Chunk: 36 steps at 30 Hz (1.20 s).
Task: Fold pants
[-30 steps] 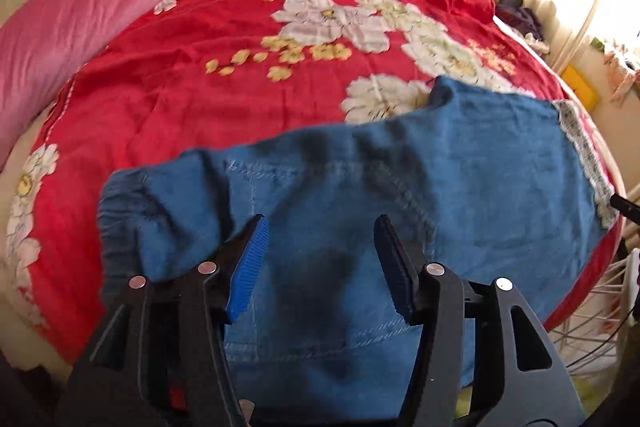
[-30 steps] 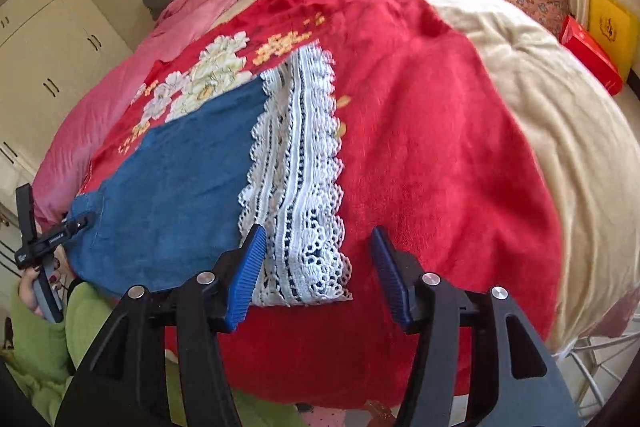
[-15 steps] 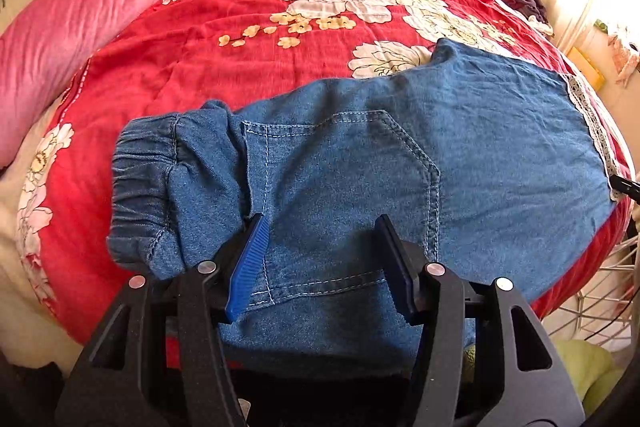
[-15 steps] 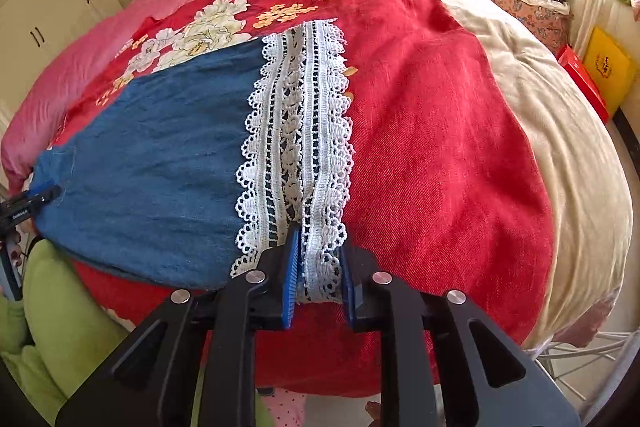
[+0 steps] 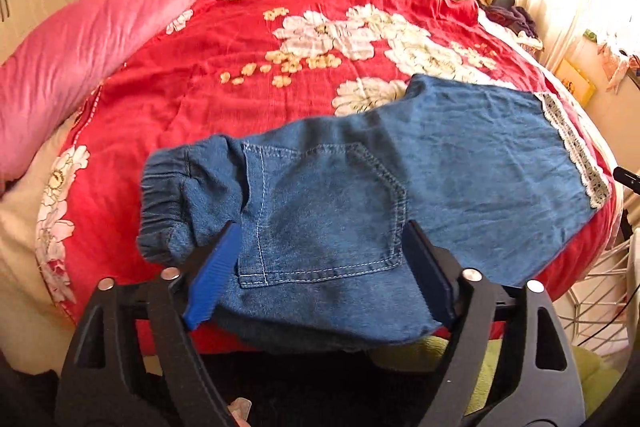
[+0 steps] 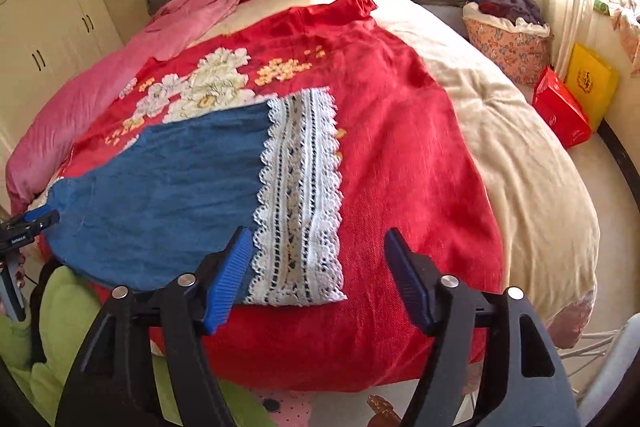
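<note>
item: denim pants (image 5: pixel 460 163), laid flat along the bed's near edge (ready for folding); left gripper (image 5: pixel 320 267) and right gripper (image 6: pixel 320 267) fingers opening wide, nothing gripped.

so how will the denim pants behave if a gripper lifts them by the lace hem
The denim pants will probably flop and drape: they lie limp with soft wrinkles on the red floral bedspread. The gathered elastic waistband looks bulkiest, so that end may sag and trail. The white lace hem is openwork and could snag or stretch.
</note>
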{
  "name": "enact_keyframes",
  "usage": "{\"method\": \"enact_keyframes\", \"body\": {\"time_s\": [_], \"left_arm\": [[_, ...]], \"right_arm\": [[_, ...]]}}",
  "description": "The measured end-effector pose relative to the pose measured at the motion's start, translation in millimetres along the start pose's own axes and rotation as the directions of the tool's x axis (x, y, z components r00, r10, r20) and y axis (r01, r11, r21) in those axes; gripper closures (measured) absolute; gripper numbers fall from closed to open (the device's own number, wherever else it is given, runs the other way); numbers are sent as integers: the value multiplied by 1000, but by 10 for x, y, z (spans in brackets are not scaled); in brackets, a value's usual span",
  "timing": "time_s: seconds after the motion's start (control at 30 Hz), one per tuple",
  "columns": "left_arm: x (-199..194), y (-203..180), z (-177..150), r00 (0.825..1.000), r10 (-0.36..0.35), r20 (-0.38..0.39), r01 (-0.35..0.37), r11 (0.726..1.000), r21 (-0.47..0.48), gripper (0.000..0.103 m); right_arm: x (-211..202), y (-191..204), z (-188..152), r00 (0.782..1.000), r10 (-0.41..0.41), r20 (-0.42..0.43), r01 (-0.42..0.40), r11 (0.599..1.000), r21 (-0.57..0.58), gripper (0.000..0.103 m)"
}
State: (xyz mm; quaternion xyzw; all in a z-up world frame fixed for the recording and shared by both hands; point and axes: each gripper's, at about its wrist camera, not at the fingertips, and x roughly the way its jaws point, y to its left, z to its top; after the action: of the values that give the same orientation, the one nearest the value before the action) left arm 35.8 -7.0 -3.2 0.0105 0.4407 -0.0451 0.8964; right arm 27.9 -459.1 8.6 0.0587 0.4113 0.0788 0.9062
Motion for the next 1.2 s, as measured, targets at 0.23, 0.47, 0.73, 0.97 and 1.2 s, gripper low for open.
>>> {"method": "enact_keyframes", "body": {"time_s": [0.23,0.47,0.73,0.97,1.2], "left_arm": [[-116,-69,43,1000,-5,21,5,1000,1,15],[-111,-282,205,999,-35,35,34,999,32,11],[83,-608,413,997,-79,25,77,994,79,10],[452,-1026,482,994,-104,-31,107,980,166,10],[908,-1226,334,992,-23,-125,55,965,258,10]], "right_arm": [[-86,255,45,997,40,62,-39,999,-30,18],[-56,691,44,992,77,102,-63,989,-135,16],[119,1064,-22,989,123,80,-104,973,-207,16],[416,1134,-143,997,82,9,-77,970,-232,16],[652,792,-227,994,2,-110,-19,989,-150,16]]}}
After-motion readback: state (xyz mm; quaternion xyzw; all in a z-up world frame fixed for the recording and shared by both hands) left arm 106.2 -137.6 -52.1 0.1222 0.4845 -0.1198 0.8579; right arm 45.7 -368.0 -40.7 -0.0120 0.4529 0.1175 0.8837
